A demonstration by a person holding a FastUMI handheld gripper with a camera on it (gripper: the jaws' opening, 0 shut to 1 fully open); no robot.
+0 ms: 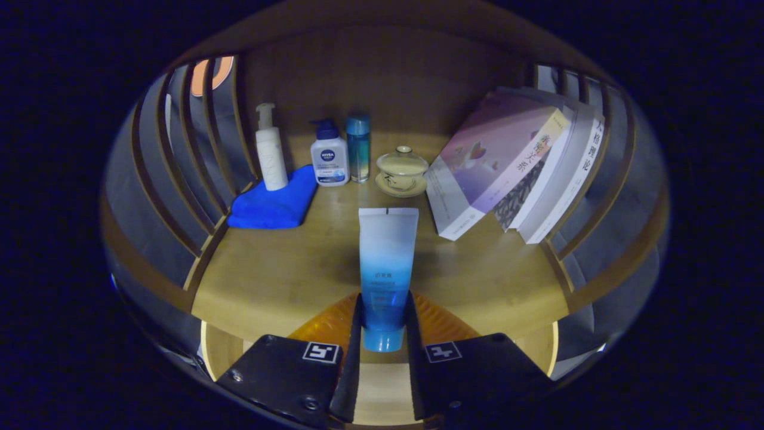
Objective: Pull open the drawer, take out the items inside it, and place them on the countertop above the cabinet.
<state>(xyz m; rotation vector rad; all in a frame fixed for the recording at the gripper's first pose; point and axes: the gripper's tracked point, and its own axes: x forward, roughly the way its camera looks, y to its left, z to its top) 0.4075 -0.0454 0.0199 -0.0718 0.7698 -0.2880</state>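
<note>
You are clamping the gripper (382, 334) on the tube (387, 263), carrying it above the countertop (268, 280) near its front edge. Lower it flat onto bare wood, short of the cup (401, 171) and books (513, 161), before parting the fingers.

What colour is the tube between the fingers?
The tube fades from white to blue; gripper view.

Smooth plastic tube (387, 263); matt wood countertop (280, 275); soft blue cloth (274, 203).

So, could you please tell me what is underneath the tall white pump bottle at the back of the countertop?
The white pump bottle stands on a folded blue cloth lying on the wooden countertop. The cloth hides the wood beneath it.
</note>
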